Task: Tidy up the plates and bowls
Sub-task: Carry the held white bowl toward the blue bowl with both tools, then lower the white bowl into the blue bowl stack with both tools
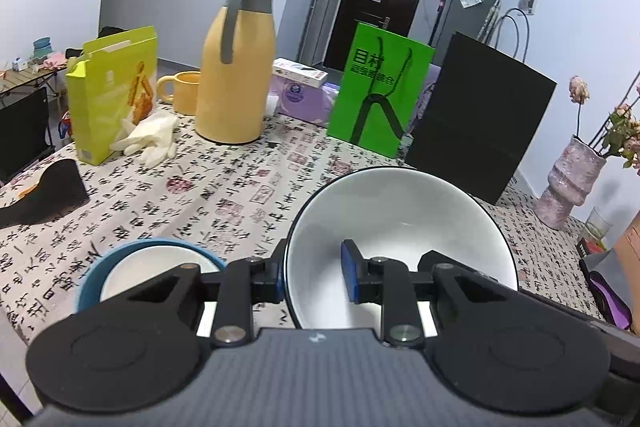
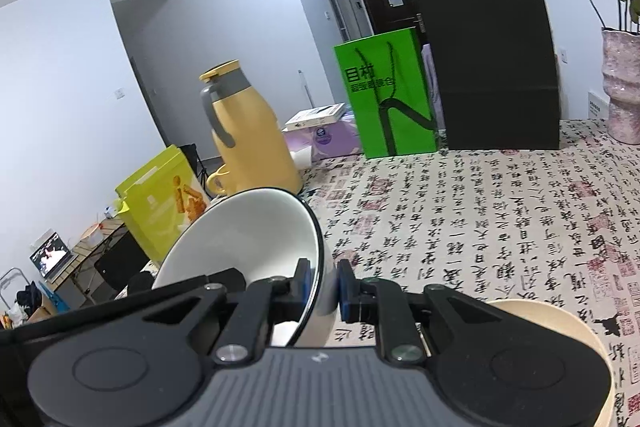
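The left claw pinches the rim of a white bowl, carried above the tabletop beside a blue bowl. The right claw pinches the opposite rim. Uneven pulling between the hands could, I judge, slip the thin rim free. The green bag reads "目村".

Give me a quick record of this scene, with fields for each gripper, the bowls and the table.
left gripper: shut on rim of white bowl
right gripper: shut on rim of tilted white bowl
other bowls: blue bowl lower left; cream bowl lower right
table: calligraphy-print cloth
background: yellow thermos, green bag
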### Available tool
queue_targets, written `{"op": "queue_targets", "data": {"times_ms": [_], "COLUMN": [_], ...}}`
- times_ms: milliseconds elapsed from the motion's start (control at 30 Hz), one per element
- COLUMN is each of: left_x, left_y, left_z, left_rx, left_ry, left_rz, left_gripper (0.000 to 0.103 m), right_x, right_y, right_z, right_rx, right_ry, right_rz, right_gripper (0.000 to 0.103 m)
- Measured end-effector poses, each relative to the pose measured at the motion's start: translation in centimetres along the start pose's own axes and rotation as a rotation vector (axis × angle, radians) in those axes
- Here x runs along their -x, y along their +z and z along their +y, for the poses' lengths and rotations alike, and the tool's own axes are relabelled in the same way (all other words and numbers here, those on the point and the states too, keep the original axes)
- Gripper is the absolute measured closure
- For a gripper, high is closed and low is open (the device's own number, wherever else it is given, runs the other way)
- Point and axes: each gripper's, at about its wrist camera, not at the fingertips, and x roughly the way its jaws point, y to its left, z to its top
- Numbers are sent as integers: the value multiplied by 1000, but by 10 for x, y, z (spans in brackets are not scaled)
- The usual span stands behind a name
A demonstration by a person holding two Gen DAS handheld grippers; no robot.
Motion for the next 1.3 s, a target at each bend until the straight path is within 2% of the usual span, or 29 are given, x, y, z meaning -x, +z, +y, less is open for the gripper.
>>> {"op": "queue_targets", "data": {"times_ms": [600,1300], "left_x": [9,-5], "left_y": [-1,-9], "left_z": [56,115], "left_rx": [60,143], "left_ry": [38,71], "left_rz": [-15,17], "left_gripper": [77,77], "right_x": [-22,-67], "right_y": [-15,-32], "right_z": [50,90], "right_rx": [65,115], "right_ry": [43,81], "right_rz": [44,130], "right_gripper": [88,88]}}
